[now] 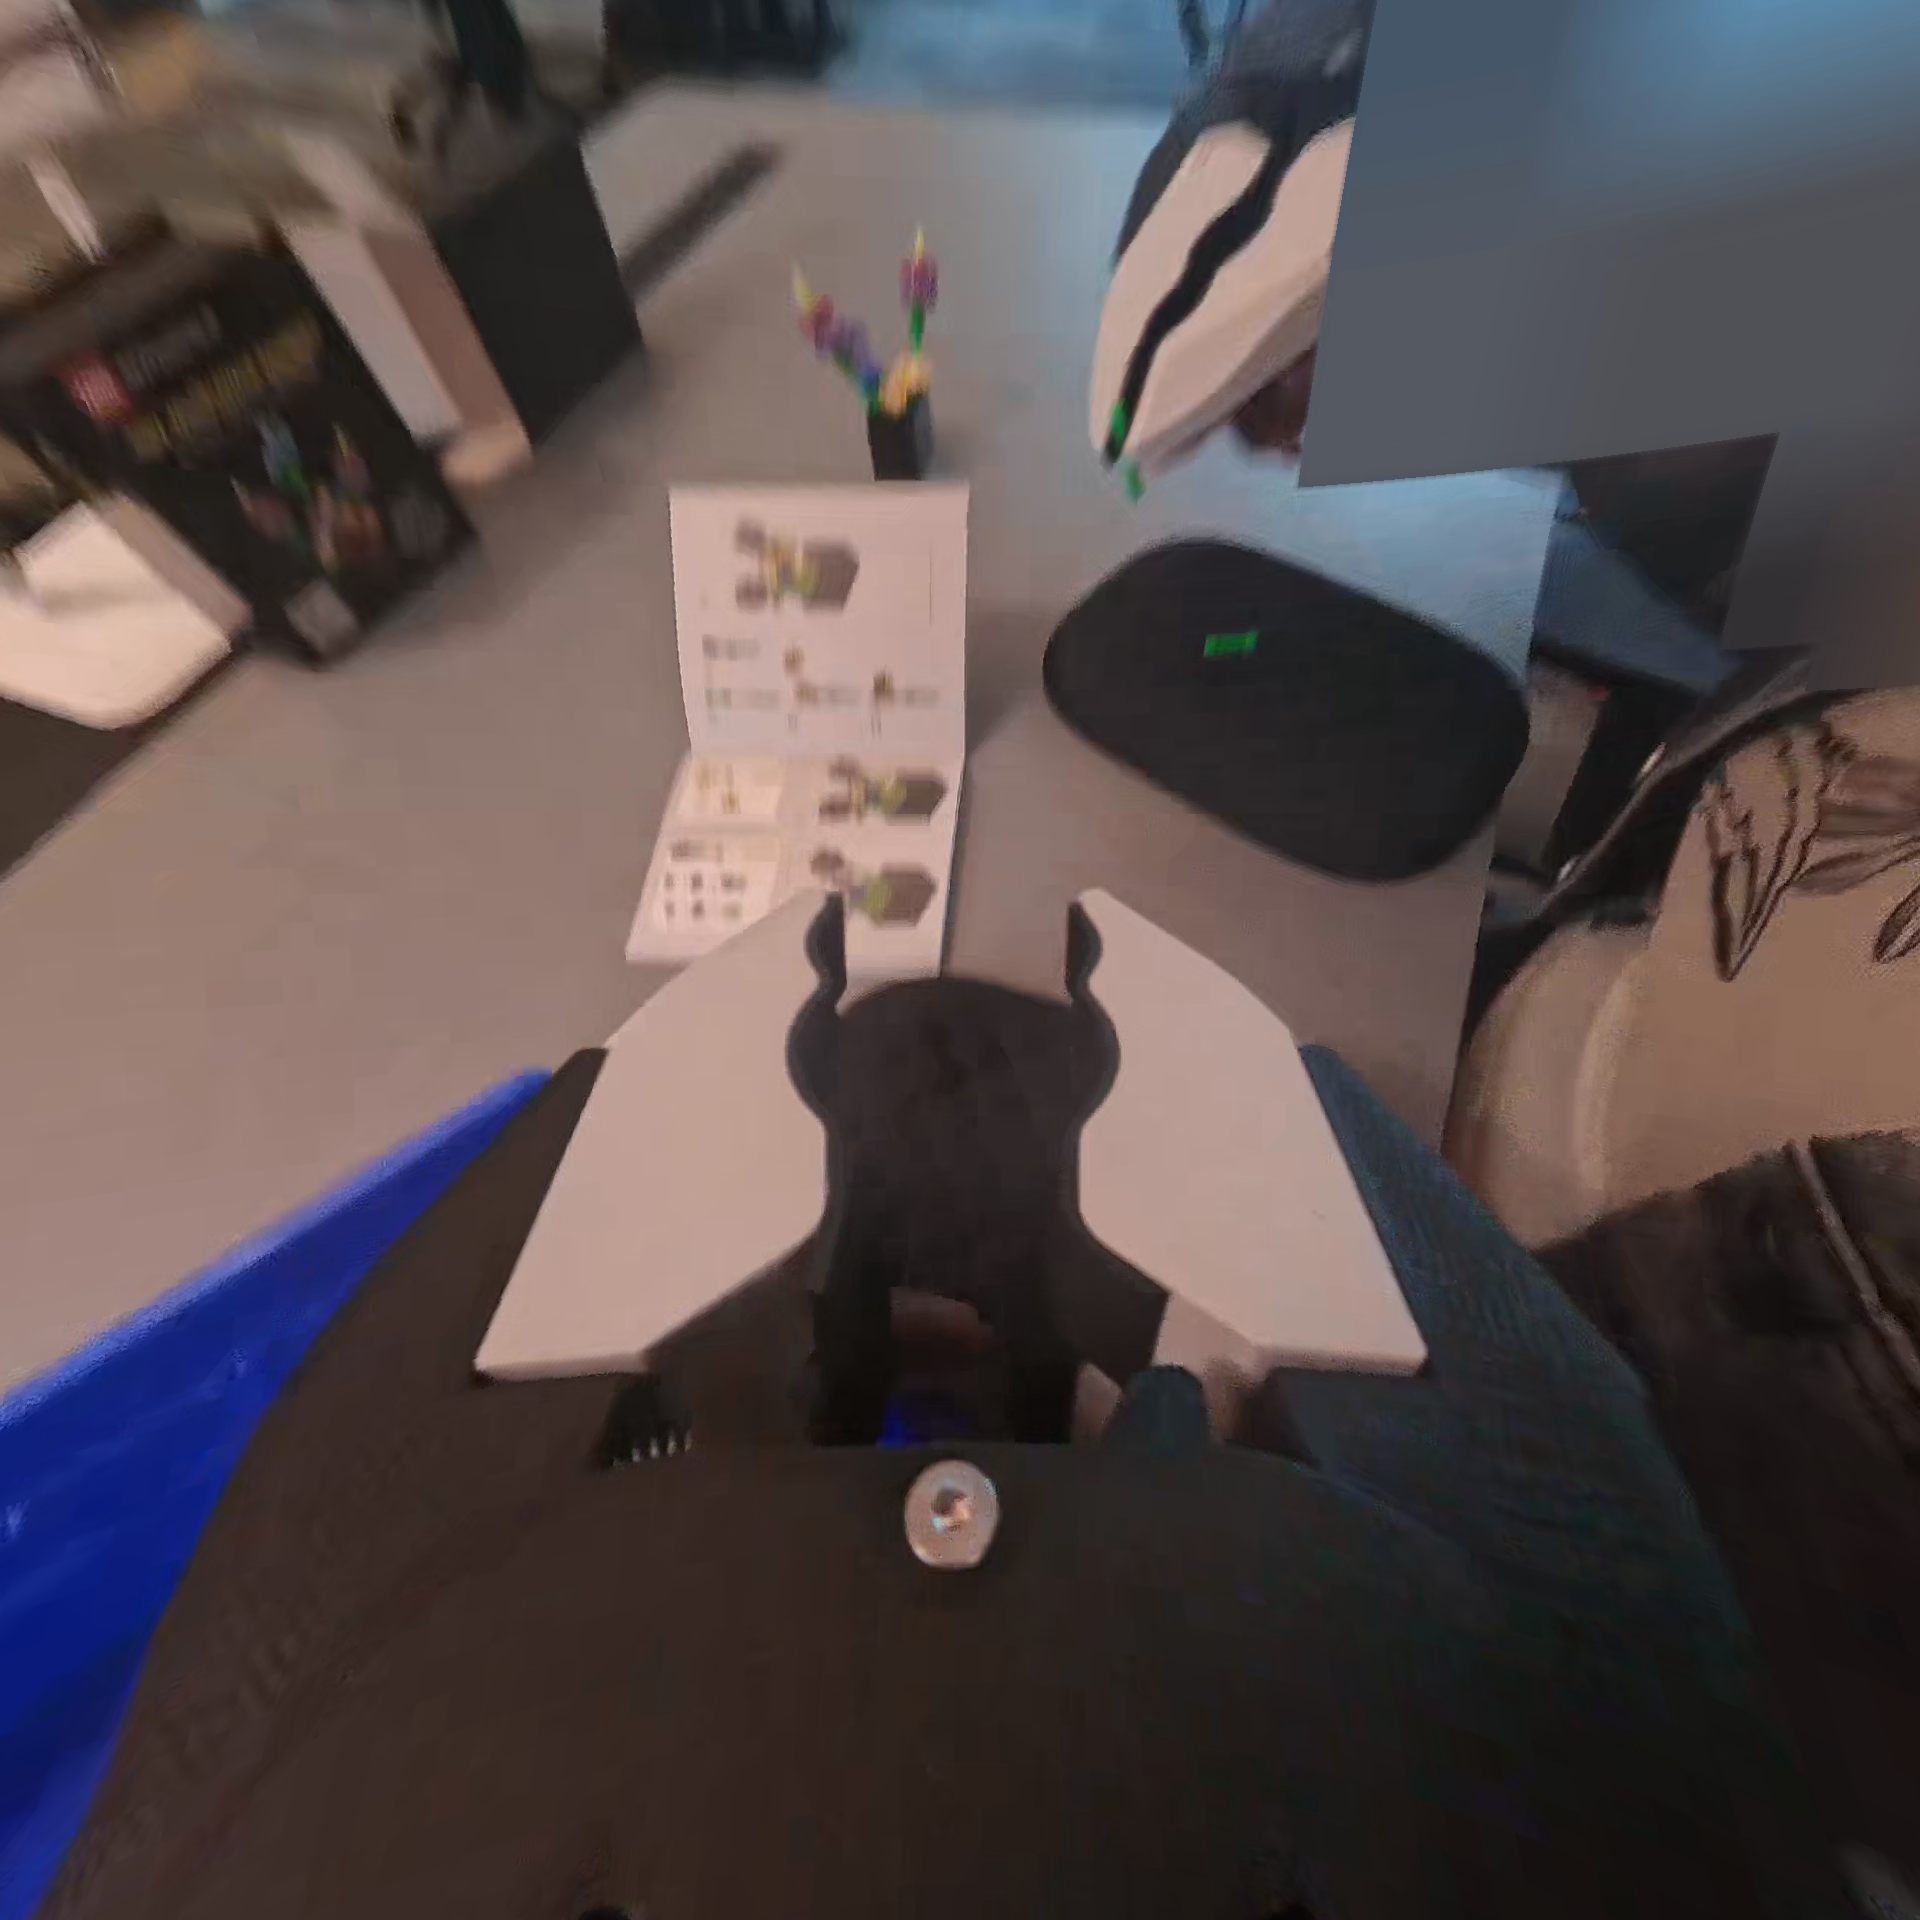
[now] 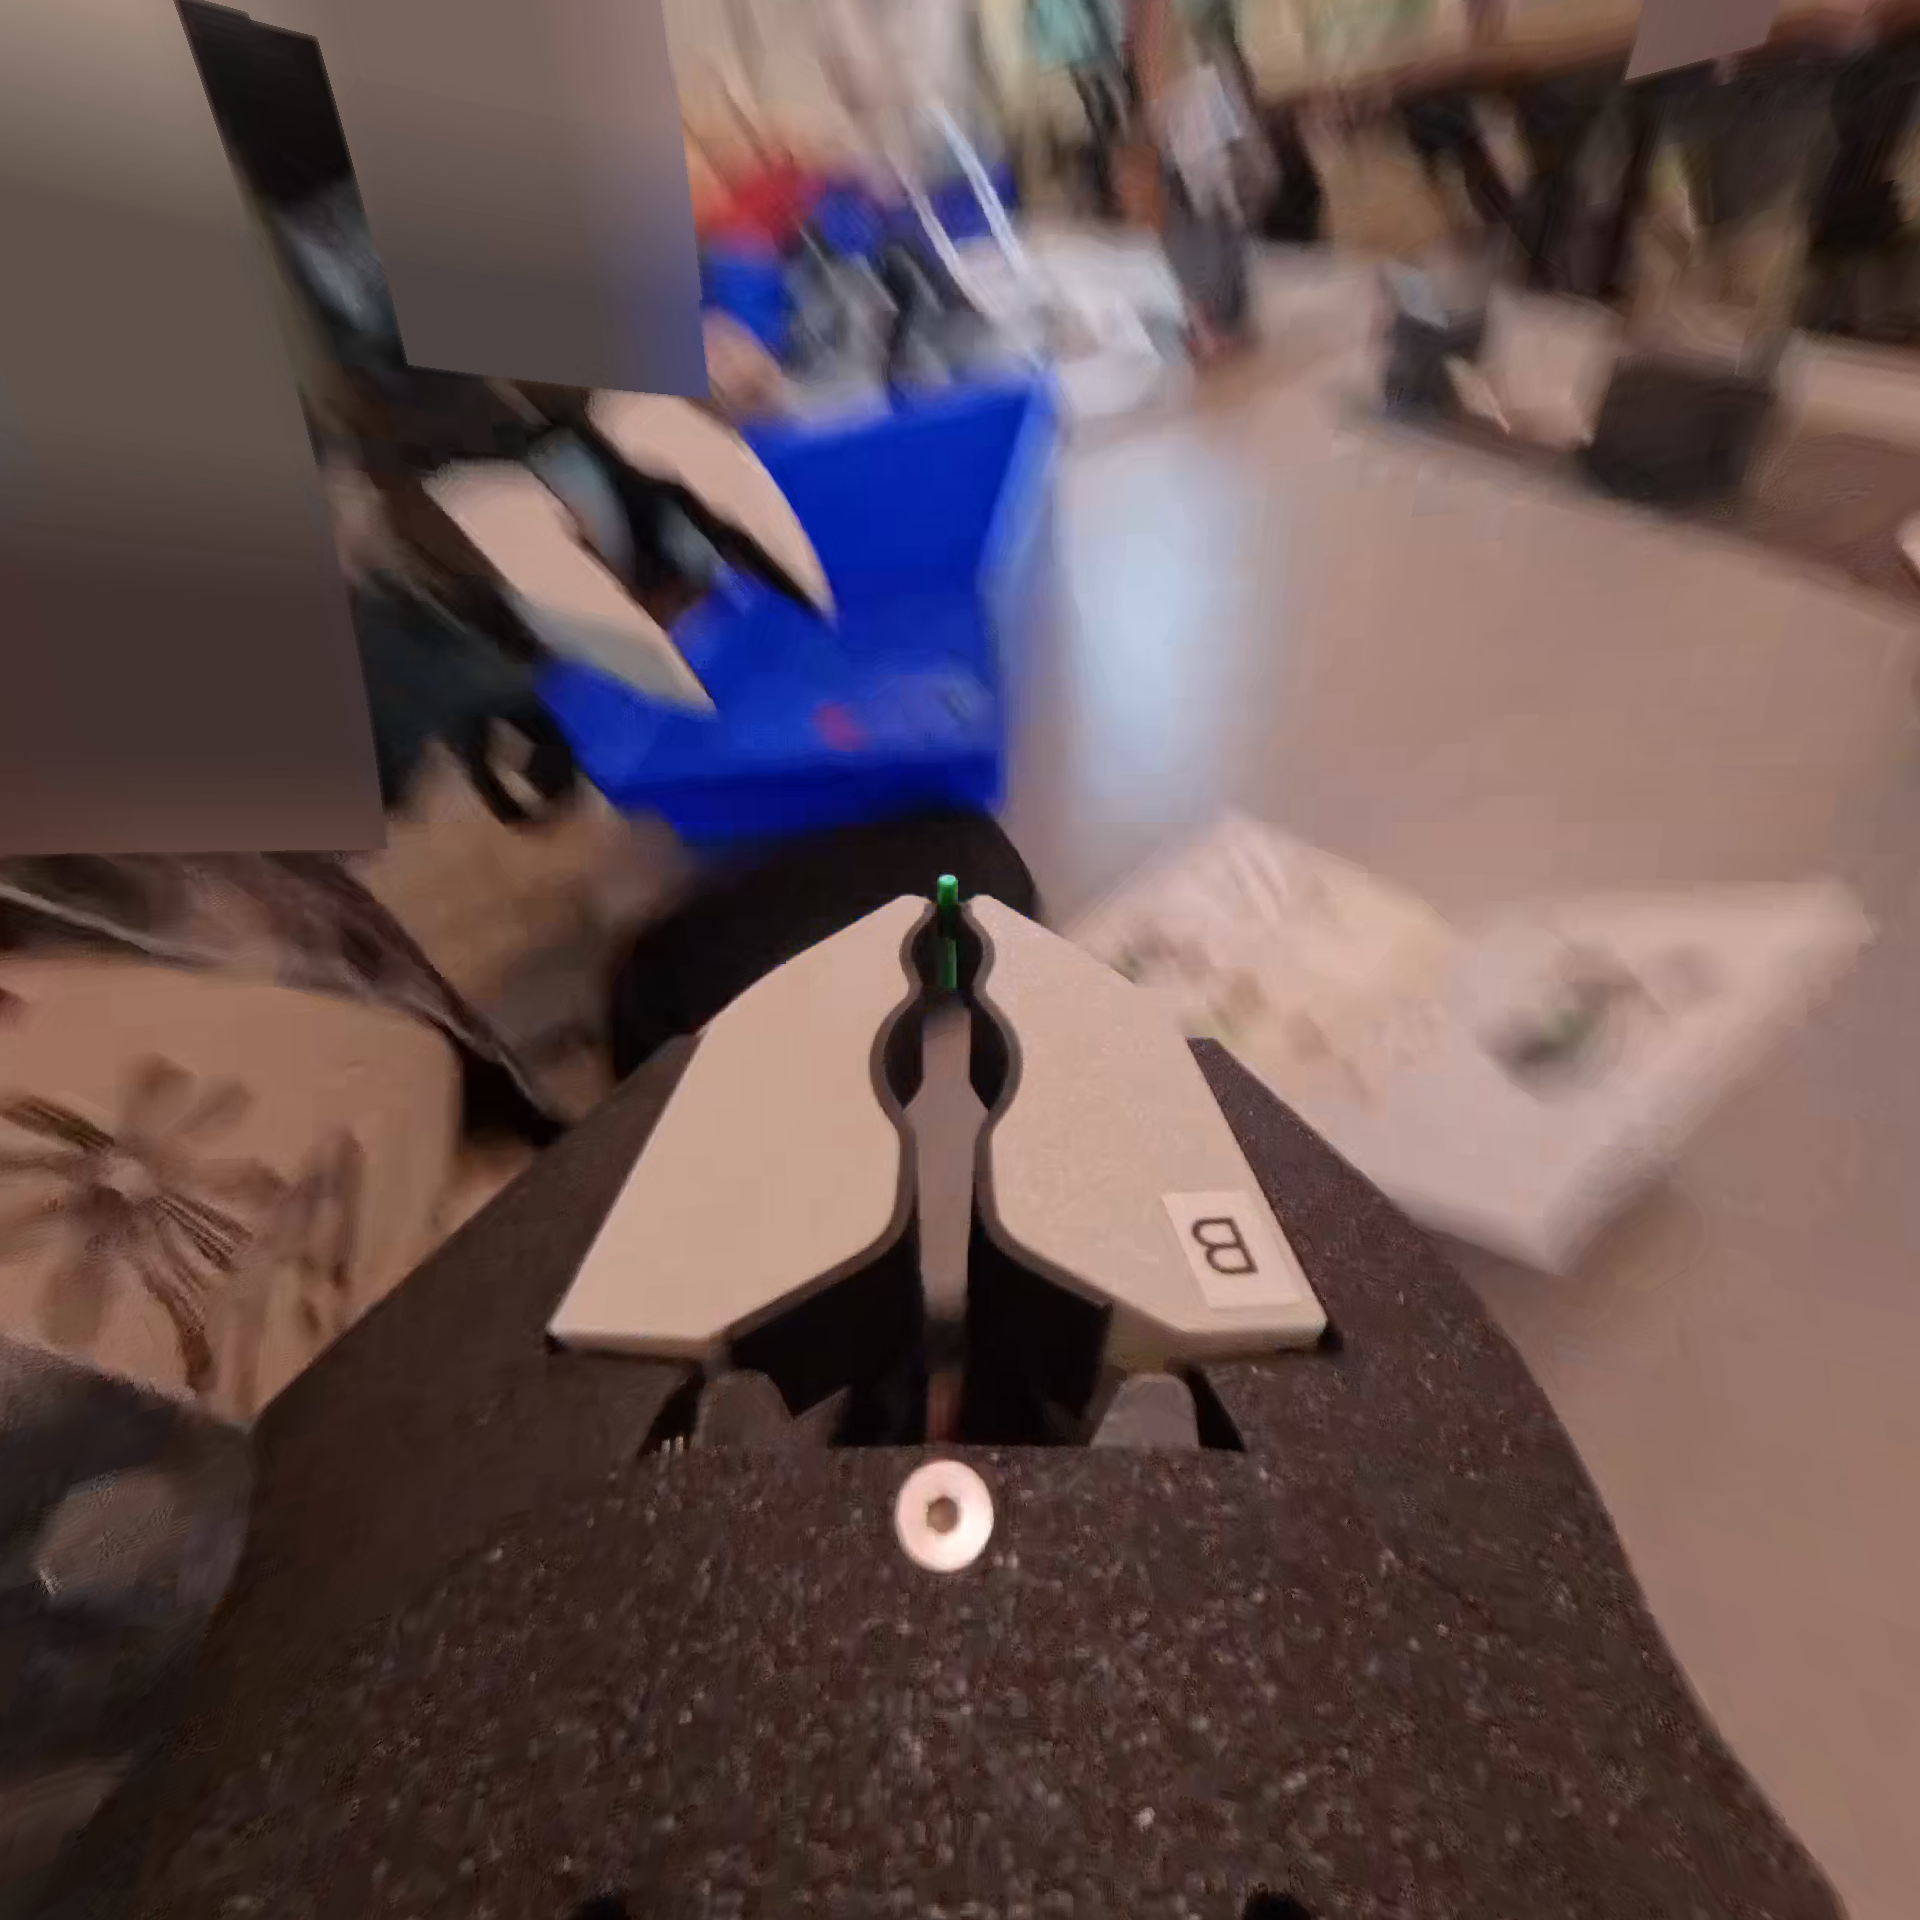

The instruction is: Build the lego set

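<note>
Nearest the lens, the right hand-held gripper [image 2: 945, 914] has its grey fingers [image 2: 1091, 1101] pinched on a thin green lego rod [image 2: 947, 930], whose tip pokes out past them. Left hand-held gripper [image 1: 951, 925] stands spread wide with nothing between its fingers, just before the open instruction booklet [image 1: 821, 665] lying on the grey desk [image 1: 364, 831]. Behind the booklet stands a black pot of built lego flowers [image 1: 894, 353], to its right a black oval pad [image 1: 1288, 707], to its left the dark lego box [image 1: 229, 447], all blurred.
</note>
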Tool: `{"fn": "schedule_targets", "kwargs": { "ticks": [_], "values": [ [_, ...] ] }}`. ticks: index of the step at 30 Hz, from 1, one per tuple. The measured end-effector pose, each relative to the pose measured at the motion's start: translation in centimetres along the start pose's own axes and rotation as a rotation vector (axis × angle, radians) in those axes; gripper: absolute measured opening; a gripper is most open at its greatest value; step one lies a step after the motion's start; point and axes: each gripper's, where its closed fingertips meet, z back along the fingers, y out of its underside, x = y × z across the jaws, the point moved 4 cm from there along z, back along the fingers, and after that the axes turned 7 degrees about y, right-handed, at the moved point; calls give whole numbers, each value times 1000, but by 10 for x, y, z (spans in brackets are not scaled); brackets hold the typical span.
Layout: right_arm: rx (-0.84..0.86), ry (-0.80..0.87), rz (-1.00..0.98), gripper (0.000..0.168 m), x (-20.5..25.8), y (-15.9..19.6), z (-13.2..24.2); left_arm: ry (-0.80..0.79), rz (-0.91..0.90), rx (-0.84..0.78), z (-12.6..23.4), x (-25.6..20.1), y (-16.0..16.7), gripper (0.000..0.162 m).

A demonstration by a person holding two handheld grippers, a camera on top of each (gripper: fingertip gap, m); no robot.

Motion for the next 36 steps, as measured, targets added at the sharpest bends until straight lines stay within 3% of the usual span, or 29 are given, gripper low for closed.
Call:
{"fn": "schedule_targets", "kwargs": {
  "ticks": [3,5,12,29,33,36],
  "values": [
    [423,190,-49,3,-35,56,35,1,61,81,5,8,16,42],
    [556,204,-114,3,-39,80,46,3,77,81,7,10,18,43],
    [626,181,-244,3,-34,99,48,1,58,108,5,12,22,45],
    [675,310,-223,7,-37,105,45,19,52,94,5,15,23,44],
    [654,324,-214,12,-37,101,48,10,47,93,6,16,22,44],
    [554,369,-192,28,-42,89,51,6,52,87,8,15,22,44]
  ]
}}
